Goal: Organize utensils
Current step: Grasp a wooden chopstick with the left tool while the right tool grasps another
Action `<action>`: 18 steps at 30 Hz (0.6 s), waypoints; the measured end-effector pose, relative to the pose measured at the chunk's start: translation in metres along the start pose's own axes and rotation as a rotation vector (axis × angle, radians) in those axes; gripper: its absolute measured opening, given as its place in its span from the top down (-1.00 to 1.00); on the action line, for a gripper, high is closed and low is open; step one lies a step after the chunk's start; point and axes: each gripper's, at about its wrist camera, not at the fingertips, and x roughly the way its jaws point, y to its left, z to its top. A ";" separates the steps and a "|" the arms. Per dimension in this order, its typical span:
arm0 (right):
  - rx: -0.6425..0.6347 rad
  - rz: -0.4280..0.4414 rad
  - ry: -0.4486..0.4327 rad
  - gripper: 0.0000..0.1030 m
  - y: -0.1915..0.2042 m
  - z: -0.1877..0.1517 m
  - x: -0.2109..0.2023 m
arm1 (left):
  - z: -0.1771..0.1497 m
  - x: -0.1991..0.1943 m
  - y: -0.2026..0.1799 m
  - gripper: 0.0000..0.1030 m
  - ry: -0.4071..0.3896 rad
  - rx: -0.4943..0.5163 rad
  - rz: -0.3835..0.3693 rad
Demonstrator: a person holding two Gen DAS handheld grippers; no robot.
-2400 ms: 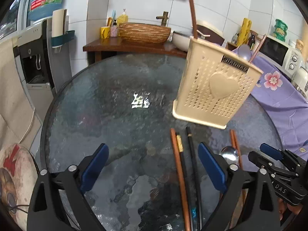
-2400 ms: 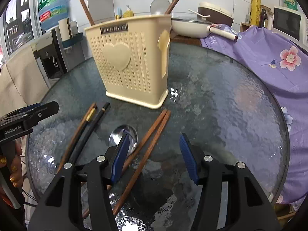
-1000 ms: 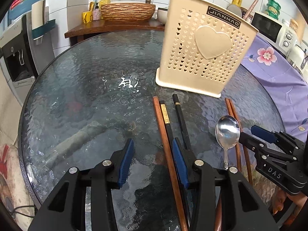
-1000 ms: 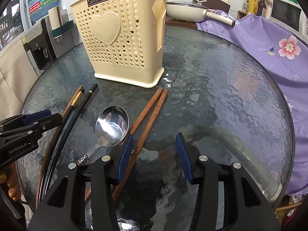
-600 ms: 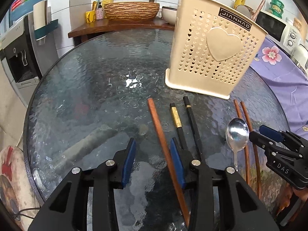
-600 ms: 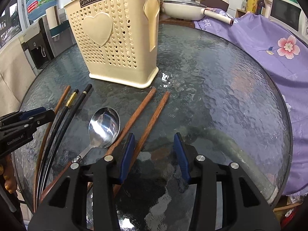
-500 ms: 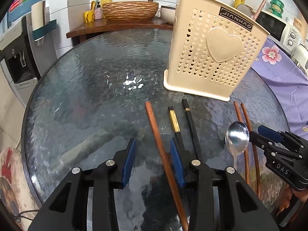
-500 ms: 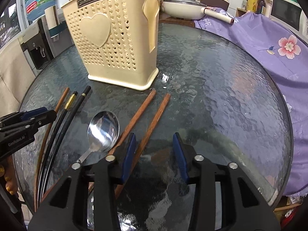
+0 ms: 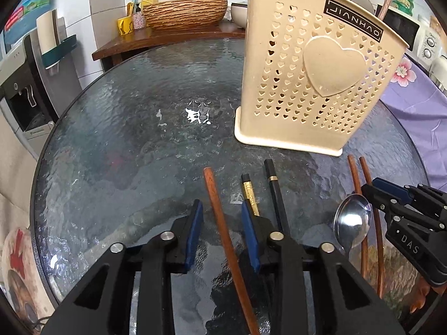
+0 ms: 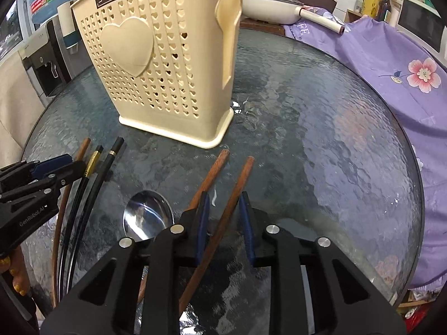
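Observation:
A cream perforated utensil holder (image 9: 310, 83) (image 10: 156, 64) stands on the round glass table (image 9: 125, 153). In front of it lie a brown chopstick (image 9: 220, 220), two black chopsticks (image 9: 275, 195), a metal spoon (image 9: 352, 220) (image 10: 148, 215) and two more brown chopsticks (image 10: 234, 192). My left gripper (image 9: 222, 217) is partly open, its pads either side of the lone brown chopstick. My right gripper (image 10: 222, 212) is partly open around the right-hand brown chopstick of the pair. Neither pair of pads visibly touches its chopstick.
A purple flowered cloth (image 10: 391, 55) covers the counter to the right. A wooden shelf with a woven basin (image 9: 184, 14) stands behind the table. A water dispenser (image 9: 25, 83) is at the left. A pan (image 10: 273, 8) sits behind the holder.
Both grippers have narrowed and moved forward and down. The left now straddles the lone brown chopstick; the right straddles one chopstick of the pair, which has spread apart.

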 end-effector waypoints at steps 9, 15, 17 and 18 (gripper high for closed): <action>0.001 0.013 0.000 0.64 0.000 0.009 0.006 | 0.007 0.006 -0.002 0.63 0.008 -0.007 -0.035; -0.003 0.021 -0.006 0.64 -0.001 0.008 0.006 | 0.007 0.006 -0.002 0.63 0.011 -0.008 -0.036; -0.013 0.012 -0.005 0.64 0.001 0.009 0.007 | 0.007 0.006 -0.002 0.63 0.013 -0.002 -0.031; -0.013 0.010 -0.006 0.66 0.002 0.008 0.007 | 0.006 0.007 -0.004 0.65 0.013 0.000 -0.027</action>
